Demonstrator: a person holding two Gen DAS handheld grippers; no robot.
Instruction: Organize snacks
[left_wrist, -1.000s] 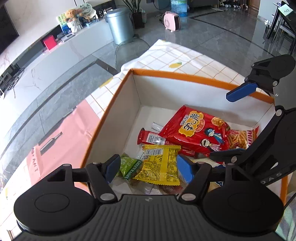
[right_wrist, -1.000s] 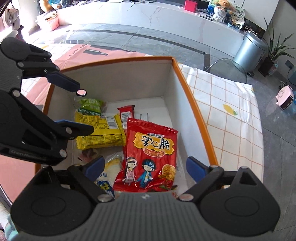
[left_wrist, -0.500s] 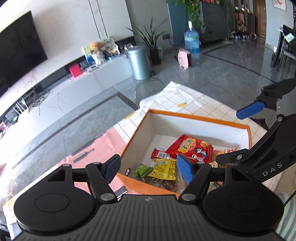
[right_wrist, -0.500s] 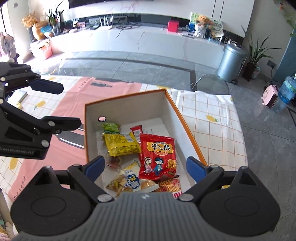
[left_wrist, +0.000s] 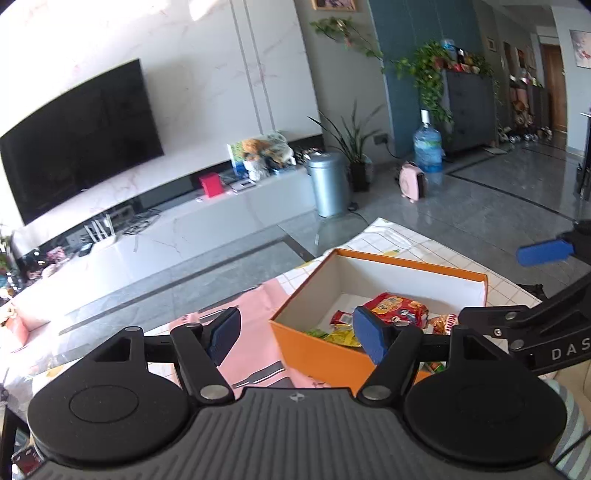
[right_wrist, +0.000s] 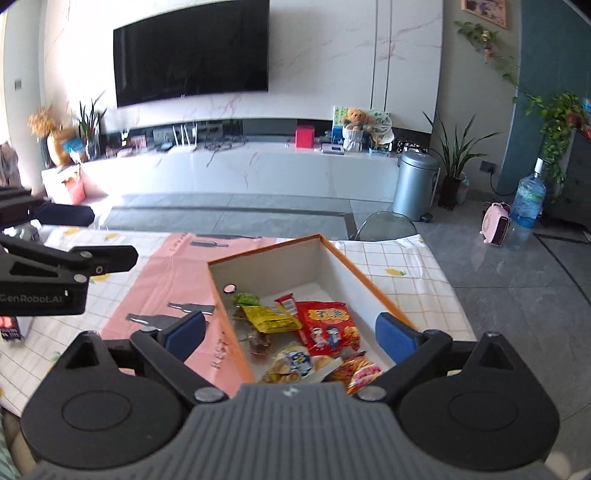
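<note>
Snacks (right_wrist: 295, 332) heaped in orange box (right_wrist: 354, 266) on desk (right_wrist: 417, 266), both grippers' jaws spread and empty at six o'clock; loose packets likely to snag or spill if grabbed carelessly.

both grippers same build: matte black, ribbed grey-black housing at the camera end, two round black discs either side, silver screw heads at the linkage pivots. left gripper (left_wrist: 295, 334): black angular finger arms, blue pads (left_wrist: 371, 339) on the inner faces. small logo at centre of ribbed housing. right gripper (right_wrist: 291, 332): same blue pads (right_wrist: 184, 328), same silver screws. white lettering on side bodies: "das" on the right gripper as seen from the left wrist, "genrobot.ai" on the left gripper as seen from the right wrist. striped grey-blue fabric (left_wrist: 570, 417) at lower right edge of left wrist view; garment unclear.
</note>
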